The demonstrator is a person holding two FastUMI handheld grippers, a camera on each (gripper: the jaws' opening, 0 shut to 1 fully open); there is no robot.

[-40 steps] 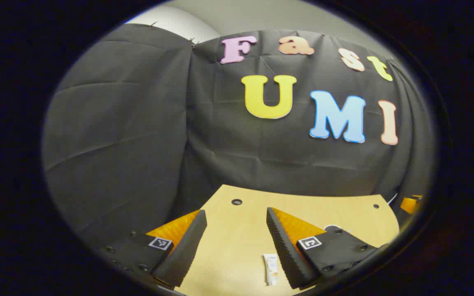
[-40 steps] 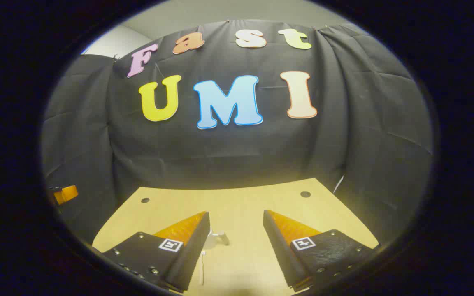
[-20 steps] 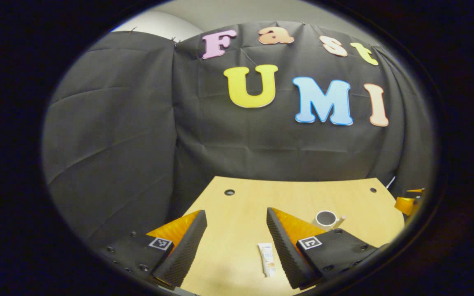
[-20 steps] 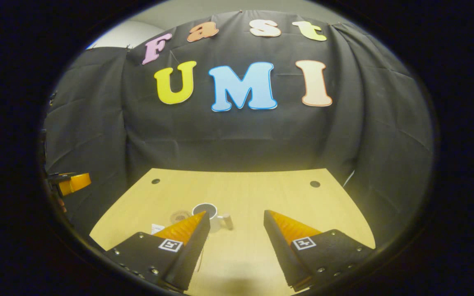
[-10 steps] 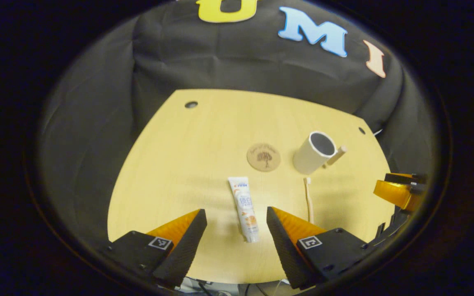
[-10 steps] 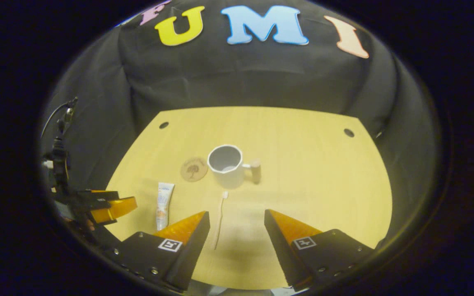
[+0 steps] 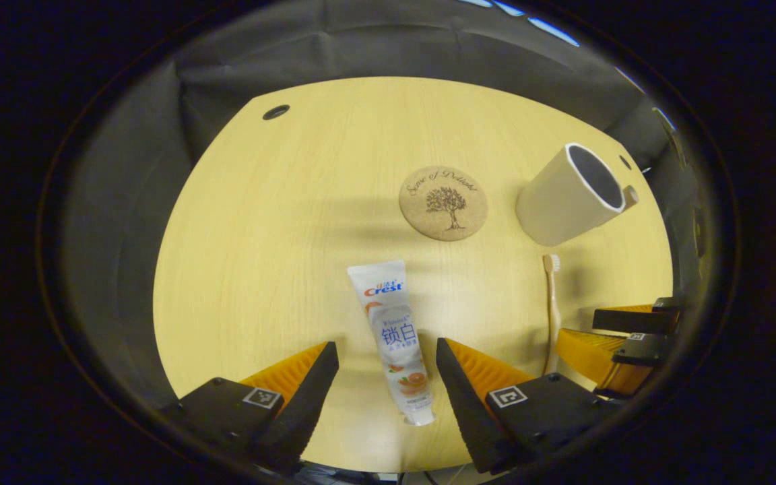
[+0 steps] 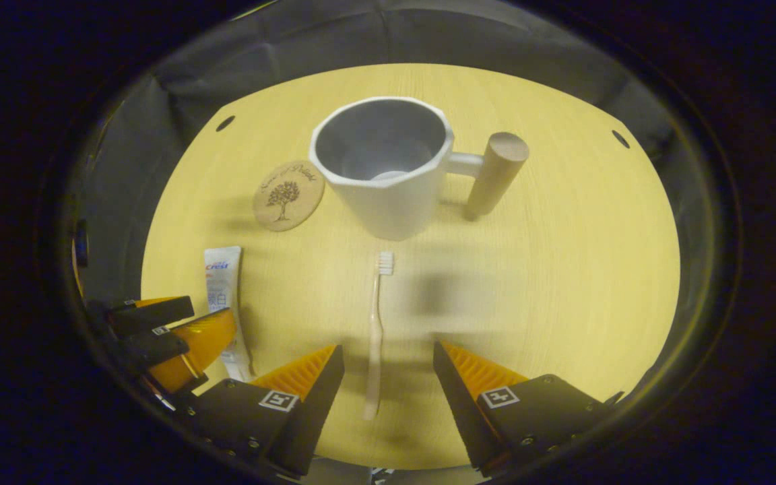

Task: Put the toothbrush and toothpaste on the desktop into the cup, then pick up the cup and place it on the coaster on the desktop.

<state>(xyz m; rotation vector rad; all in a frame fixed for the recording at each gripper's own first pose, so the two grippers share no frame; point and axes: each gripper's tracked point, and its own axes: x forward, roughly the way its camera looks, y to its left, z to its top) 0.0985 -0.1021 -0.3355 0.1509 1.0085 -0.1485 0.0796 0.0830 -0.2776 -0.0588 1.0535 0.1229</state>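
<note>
A white toothpaste tube (image 7: 393, 340) lies flat on the wooden desktop (image 7: 280, 222), its cap end between the fingers of my open left gripper (image 7: 386, 367), which hangs above it. A pale toothbrush (image 8: 374, 330) lies lengthwise, bristles toward the cup, its handle end between the fingers of my open right gripper (image 8: 388, 374). The white cup (image 8: 388, 165) with a wooden handle stands upright behind the brush and is empty. A round cork coaster (image 8: 288, 195) lies left of the cup. In the left gripper view I see the cup (image 7: 566, 195), coaster (image 7: 443, 202) and toothbrush (image 7: 552, 310).
The other gripper (image 7: 620, 350) shows at the right edge of the left gripper view, and the left one (image 8: 172, 337) at the lower left of the right gripper view. The desktop has cable holes (image 8: 225, 123) near its far corners. Black cloth walls surround it.
Both grippers have tilted down and come closer to the desktop. The toothpaste now lies between the left fingers and the toothbrush handle between the right fingers. Nothing on the desk moved.
</note>
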